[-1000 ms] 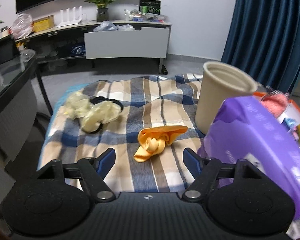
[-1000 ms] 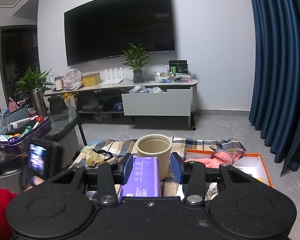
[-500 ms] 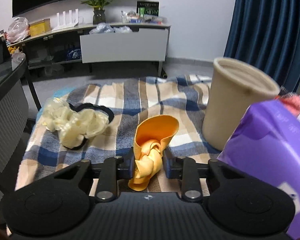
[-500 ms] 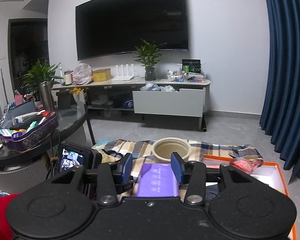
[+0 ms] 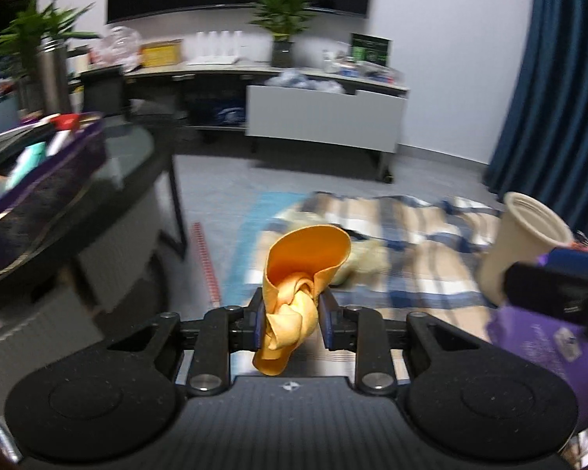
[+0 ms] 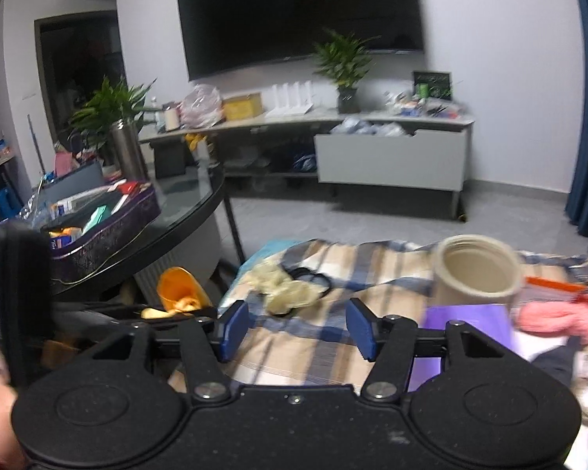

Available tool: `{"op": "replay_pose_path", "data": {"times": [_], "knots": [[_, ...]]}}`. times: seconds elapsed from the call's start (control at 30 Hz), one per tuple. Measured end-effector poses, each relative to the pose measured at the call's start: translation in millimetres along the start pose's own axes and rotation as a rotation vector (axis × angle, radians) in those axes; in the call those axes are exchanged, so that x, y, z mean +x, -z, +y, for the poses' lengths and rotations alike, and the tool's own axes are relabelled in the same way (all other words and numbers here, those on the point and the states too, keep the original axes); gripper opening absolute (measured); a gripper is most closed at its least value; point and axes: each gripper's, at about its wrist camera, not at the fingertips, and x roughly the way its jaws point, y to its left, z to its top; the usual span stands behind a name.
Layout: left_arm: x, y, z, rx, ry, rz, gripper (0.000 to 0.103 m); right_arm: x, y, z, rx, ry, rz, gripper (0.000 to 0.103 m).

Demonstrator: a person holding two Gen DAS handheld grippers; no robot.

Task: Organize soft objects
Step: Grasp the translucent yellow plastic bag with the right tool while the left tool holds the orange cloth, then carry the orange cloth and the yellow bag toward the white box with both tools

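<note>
My left gripper [image 5: 290, 319] is shut on an orange cloth [image 5: 300, 274] and holds it up above the left edge of the plaid blanket [image 5: 411, 258]. The cloth also shows in the right wrist view [image 6: 178, 290], at the left. My right gripper [image 6: 296, 327] is open and empty above the blanket [image 6: 333, 337]. A purple pack [image 6: 466, 325] lies to its right, in front of a beige pot [image 6: 476, 270]. A pale yellow scrunchie with a black band [image 6: 290, 288] lies on the blanket ahead. A pink knit item [image 6: 560, 313] lies at the right.
A round glass table [image 6: 184, 211] with a purple tray [image 6: 98, 219] of small items stands at the left. An orange-rimmed box [image 6: 552, 284] sits at the right. A TV console [image 6: 388, 156] stands by the far wall, blue curtains [image 5: 564, 98] at the right.
My left gripper closed on the orange cloth and lifted it up and left off the blanket. My right gripper opened and let go of the purple pack, which now lies to its right.
</note>
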Motion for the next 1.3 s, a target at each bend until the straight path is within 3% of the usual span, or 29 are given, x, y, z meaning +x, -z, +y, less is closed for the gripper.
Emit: {"op": "replay_pose_path", "data": {"times": [0.3, 0.6, 0.73, 0.77, 0.8, 0.9, 0.93, 1.3], "knots": [[10, -13, 24, -0.056, -0.045, -0.013, 0.027, 90, -6, 32, -0.106, 0.017, 0.069, 0.075], [25, -16, 39, -0.105, -0.047, -0.005, 0.028, 163, -11, 31, -0.152, 0.049, 0.126, 0.076], [26, -17, 38, -0.1, -0.057, -0.007, 0.028, 188, -11, 30, -0.159, 0.039, 0.19, 0.076], [26, -16, 39, -0.101, -0.058, -0.008, 0.028, 193, -9, 30, -0.168, 0.045, 0.209, 0.071], [26, -16, 40, -0.105, -0.058, -0.007, 0.028, 197, -8, 30, -0.167, 0.044, 0.218, 0.05], [24, -17, 41, -0.114, -0.065, -0.01, 0.028, 192, -11, 26, -0.143, 0.063, 0.196, 0.025], [23, -17, 41, -0.117, -0.063, -0.012, 0.028, 186, -13, 25, -0.132, 0.054, 0.181, 0.022], [-24, -22, 14, -0.09, -0.045, -0.041, 0.028, 75, -28, 25, -0.093, 0.037, 0.082, 0.022]]}}
